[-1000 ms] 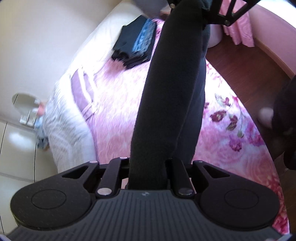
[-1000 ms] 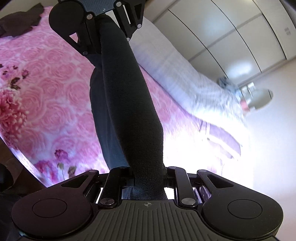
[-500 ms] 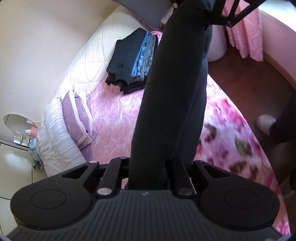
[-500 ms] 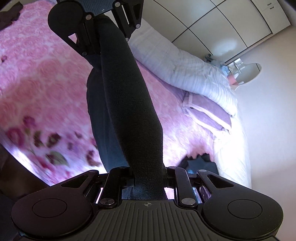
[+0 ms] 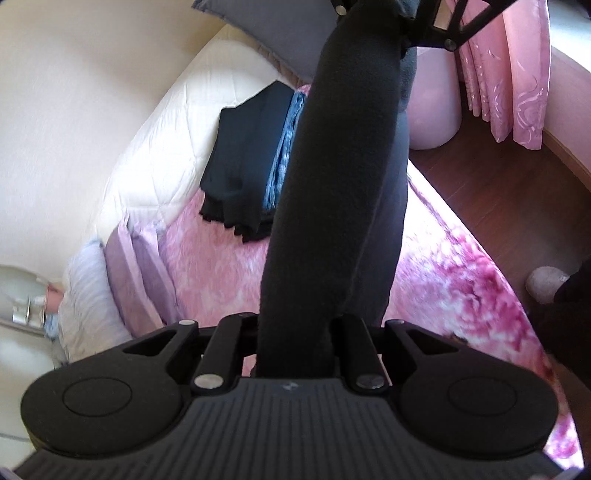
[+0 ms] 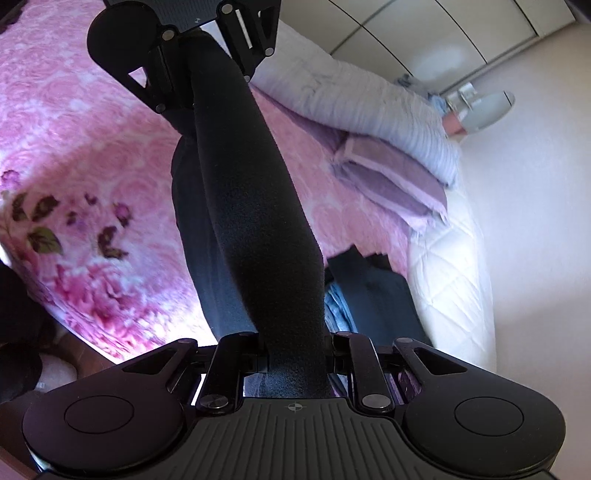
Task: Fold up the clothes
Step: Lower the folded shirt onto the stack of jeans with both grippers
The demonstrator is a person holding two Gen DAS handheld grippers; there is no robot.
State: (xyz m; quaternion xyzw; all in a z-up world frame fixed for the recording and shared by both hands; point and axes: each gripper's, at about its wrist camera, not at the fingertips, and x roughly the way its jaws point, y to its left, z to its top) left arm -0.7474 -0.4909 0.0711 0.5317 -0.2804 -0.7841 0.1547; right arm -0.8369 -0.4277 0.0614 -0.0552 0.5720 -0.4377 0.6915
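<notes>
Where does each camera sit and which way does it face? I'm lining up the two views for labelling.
Left wrist: on the left gripper, looking down along the black garment to the folded pile and the right gripper; a dark sleeve at right.
Right wrist: on the right gripper, looking back along the garment to the left gripper and pillows.
Shared: garment, pile, pink bedspread, each other's gripper.

Plenty of open pink blanket [image 5: 221,266] to work over. The folded stack [image 5: 251,162] blocks the far end, pillows [image 6: 369,110] crowd the headboard side.
</notes>
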